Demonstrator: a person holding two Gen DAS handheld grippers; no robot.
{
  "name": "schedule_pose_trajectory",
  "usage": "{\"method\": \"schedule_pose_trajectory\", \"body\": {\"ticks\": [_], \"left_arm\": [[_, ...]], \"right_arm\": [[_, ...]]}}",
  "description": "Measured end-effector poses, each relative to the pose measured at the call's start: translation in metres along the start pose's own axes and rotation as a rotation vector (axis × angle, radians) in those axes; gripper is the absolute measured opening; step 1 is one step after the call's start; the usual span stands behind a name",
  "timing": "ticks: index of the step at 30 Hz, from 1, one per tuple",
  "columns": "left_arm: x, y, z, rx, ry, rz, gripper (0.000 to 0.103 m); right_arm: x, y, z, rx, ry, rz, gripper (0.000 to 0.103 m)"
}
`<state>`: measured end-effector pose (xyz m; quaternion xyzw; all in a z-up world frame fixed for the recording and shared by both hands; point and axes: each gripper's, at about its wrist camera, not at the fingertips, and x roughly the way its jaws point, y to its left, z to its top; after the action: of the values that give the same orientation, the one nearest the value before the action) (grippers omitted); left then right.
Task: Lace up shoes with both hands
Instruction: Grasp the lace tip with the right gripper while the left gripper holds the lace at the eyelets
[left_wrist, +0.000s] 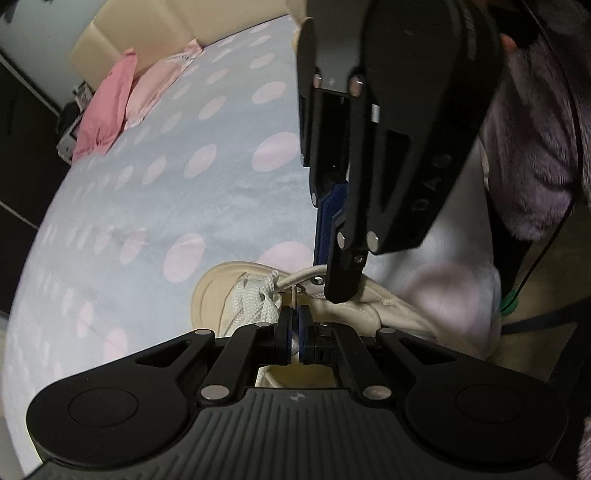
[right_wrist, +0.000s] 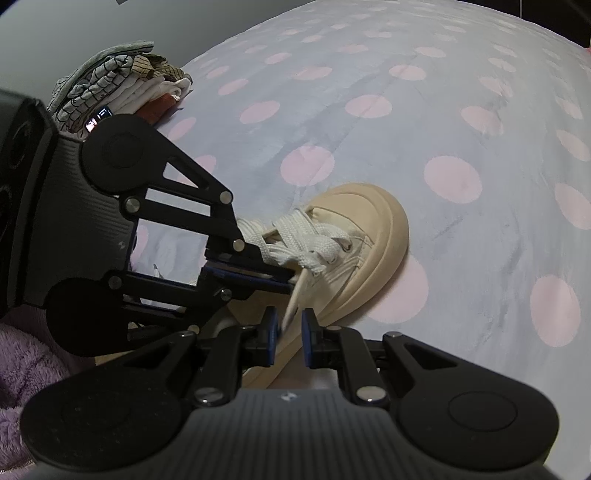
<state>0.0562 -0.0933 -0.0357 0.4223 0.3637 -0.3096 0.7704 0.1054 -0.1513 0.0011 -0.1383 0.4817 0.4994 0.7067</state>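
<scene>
Left gripper (left_wrist: 294, 334) nearest, jaws closed on thin lace end (left_wrist: 293, 295), just above shoe (right_wrist: 354, 236). Right gripper (right_wrist: 289, 332) over shoe side, jaws slightly apart, lace tip (right_wrist: 291, 314) between pads; cannot tell if pinched. Shoe lies on dotted blanket (right_wrist: 406, 129), toe away from grippers. Folded clothes (right_wrist: 122, 88) far behind shoe.

We hold our left gripper (left_wrist: 294, 325) angled downward with its blue pads pressed together. Our right gripper (right_wrist: 289, 328) also tilts down, its pads standing a narrow gap apart. The two grippers sit close together, the right's fingertips just beyond the left's, and a fuzzy purple sleeve (right_wrist: 22, 354) covers our arm.
</scene>
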Motion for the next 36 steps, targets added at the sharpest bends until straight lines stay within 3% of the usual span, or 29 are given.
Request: {"method": "schedule_pose_trajectory", "body": {"ticks": [13, 23, 36], "left_arm": [[0.011, -0.009, 0.003, 0.059, 0.029, 0.028, 0.001], [0.003, -0.008, 0.005, 0.049, 0.003, 0.040, 0.001], [-0.002, -0.006, 0.007, 0.037, -0.029, 0.041, 0.001]], "right_arm": [[0.001, 0.003, 0.002, -0.011, 0.004, 0.000, 0.016], [-0.004, 0.007, 0.002, -0.034, 0.002, 0.005, 0.017], [-0.019, 0.021, 0.002, -0.239, -0.034, -0.085, 0.020]]}}
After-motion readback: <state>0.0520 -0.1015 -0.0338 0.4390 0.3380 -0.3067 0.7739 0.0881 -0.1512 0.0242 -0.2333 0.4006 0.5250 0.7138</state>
